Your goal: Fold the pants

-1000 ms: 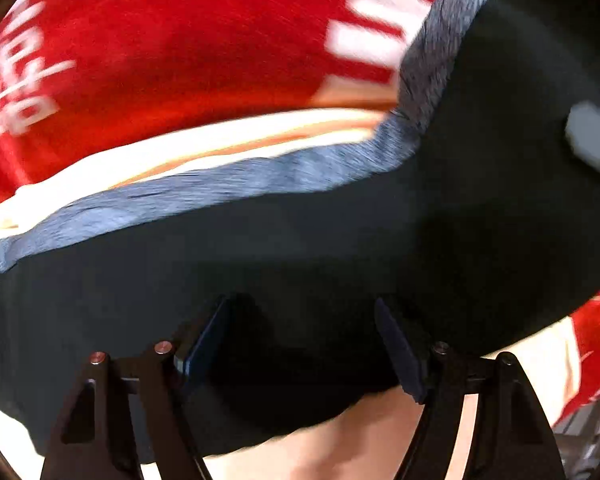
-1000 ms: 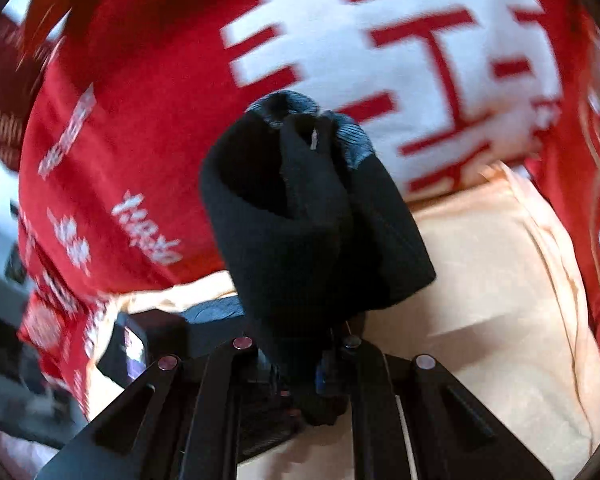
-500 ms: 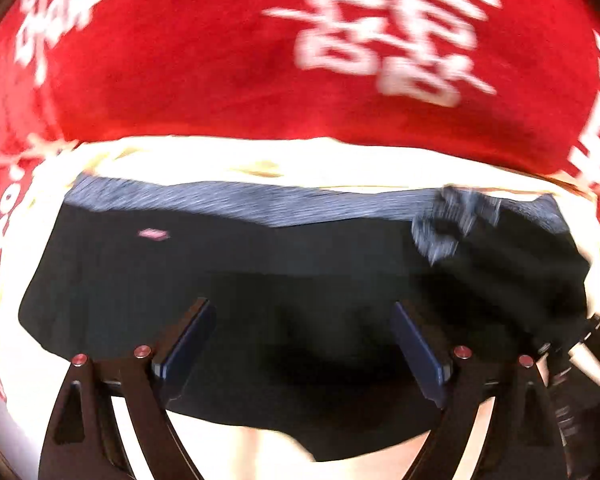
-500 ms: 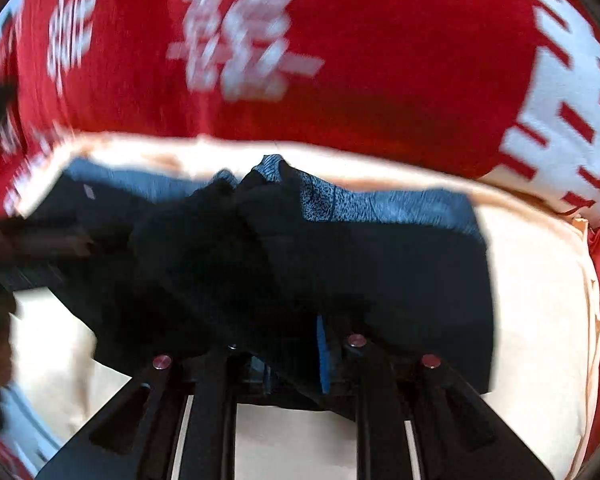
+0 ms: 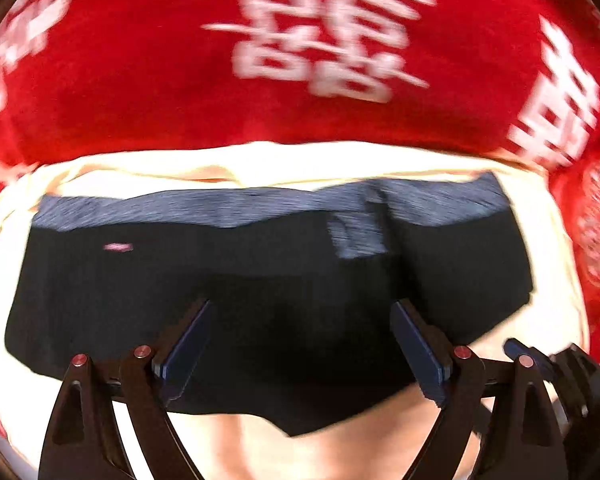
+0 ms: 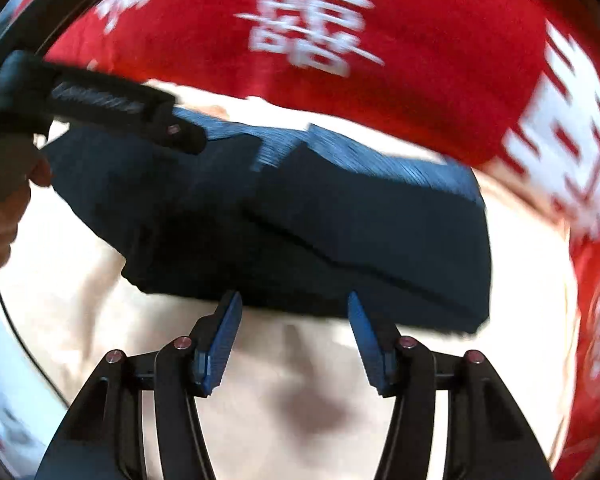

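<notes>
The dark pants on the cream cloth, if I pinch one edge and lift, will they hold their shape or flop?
Probably flop: the pants lie limp in soft overlapping layers, with a rumpled grey waistband. The folded flap would likely fall open. They look thin, so probably light, and may drag the loose cream cloth slightly.

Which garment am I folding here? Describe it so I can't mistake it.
On the red blanket with white characters lies a cream cloth. The dark, near-black pants with a heathered grey waistband lie flat on that cloth, the only dark item there, with a small pink label near one side.
</notes>
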